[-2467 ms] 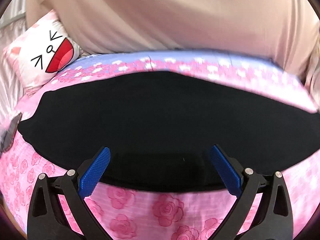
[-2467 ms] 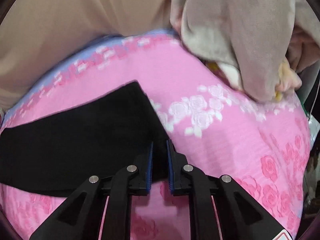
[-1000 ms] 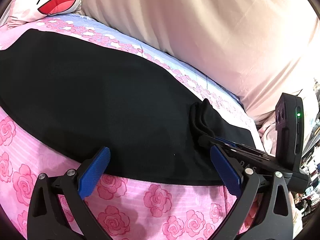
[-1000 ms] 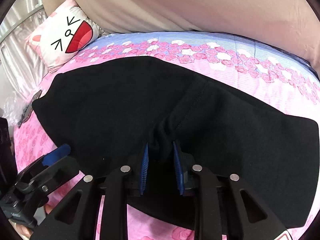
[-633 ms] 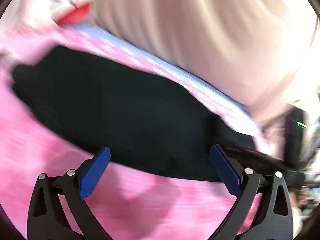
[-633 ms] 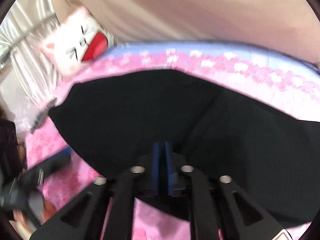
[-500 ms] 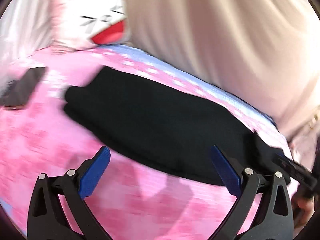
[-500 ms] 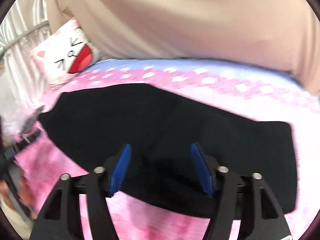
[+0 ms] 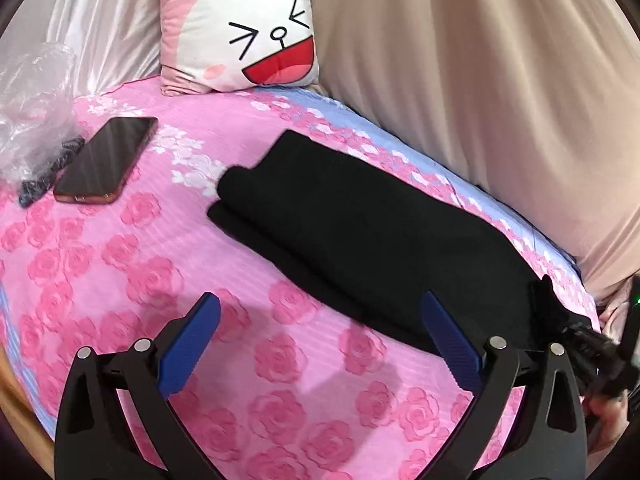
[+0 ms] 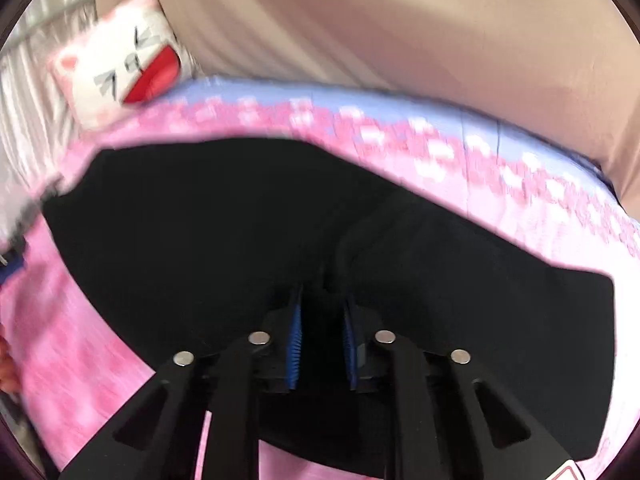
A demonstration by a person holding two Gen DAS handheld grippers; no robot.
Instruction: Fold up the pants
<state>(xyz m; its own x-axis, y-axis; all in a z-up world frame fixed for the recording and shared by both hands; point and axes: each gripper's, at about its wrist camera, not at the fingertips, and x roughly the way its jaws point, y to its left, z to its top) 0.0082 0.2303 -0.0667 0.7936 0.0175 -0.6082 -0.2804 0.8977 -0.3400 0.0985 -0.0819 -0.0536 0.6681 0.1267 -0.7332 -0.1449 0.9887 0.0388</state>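
Observation:
The black pants [image 9: 360,224] lie folded lengthwise on the pink rose bedspread [image 9: 132,264], running from the middle toward the far right. My left gripper [image 9: 320,340] is open and empty, held above the bedspread just in front of the pants' near edge. My right gripper [image 10: 322,328] is shut on a bunched fold of the pants [image 10: 248,220]. It shows in the left wrist view at the far right edge [image 9: 580,340], gripping the pants' right end. The right wrist view is blurred.
A rabbit-face cushion [image 9: 240,28] leans at the back of the bed. A phone [image 9: 106,160] and a clear plastic bag [image 9: 32,100] lie at the left. A beige curtain [image 9: 480,80] hangs behind. A dark object [image 9: 52,172] lies by the phone.
My left gripper has swung left and drawn back from the pants, staying open. My right gripper, open half a second ago, has shut on a fold of the pants.

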